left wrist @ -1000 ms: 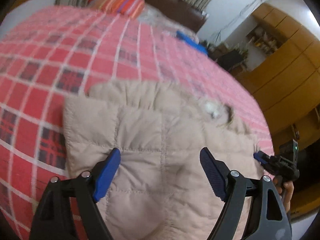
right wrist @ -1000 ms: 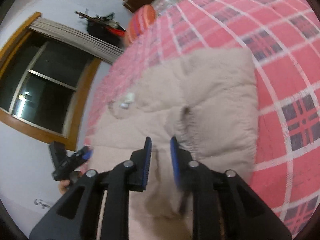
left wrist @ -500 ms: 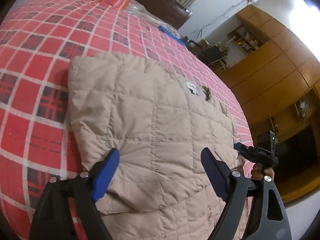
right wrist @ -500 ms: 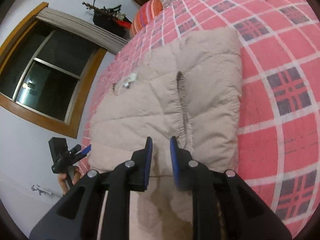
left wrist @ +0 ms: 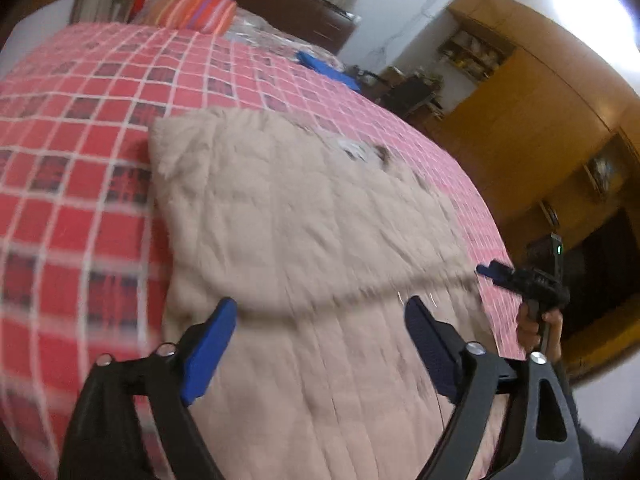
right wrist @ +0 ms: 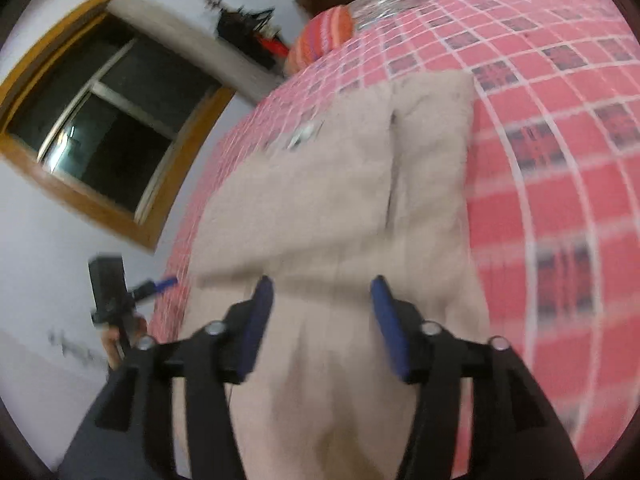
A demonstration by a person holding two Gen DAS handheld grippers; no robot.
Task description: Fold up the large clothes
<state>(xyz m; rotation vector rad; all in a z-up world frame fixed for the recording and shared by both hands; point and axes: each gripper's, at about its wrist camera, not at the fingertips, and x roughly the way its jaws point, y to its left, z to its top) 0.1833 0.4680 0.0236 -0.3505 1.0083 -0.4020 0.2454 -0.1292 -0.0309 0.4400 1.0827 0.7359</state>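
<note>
Jaws spread wide and empty on the left gripper, above the beige quilted jacket lying folded on the red-checked bed; the right gripper hangs open too, holding nothing.

Motion-blurred, fisheye-warped, dim indoor light

Beige quilted jacket on a red, white-checked bedspread; orange-striped pillow.
</note>
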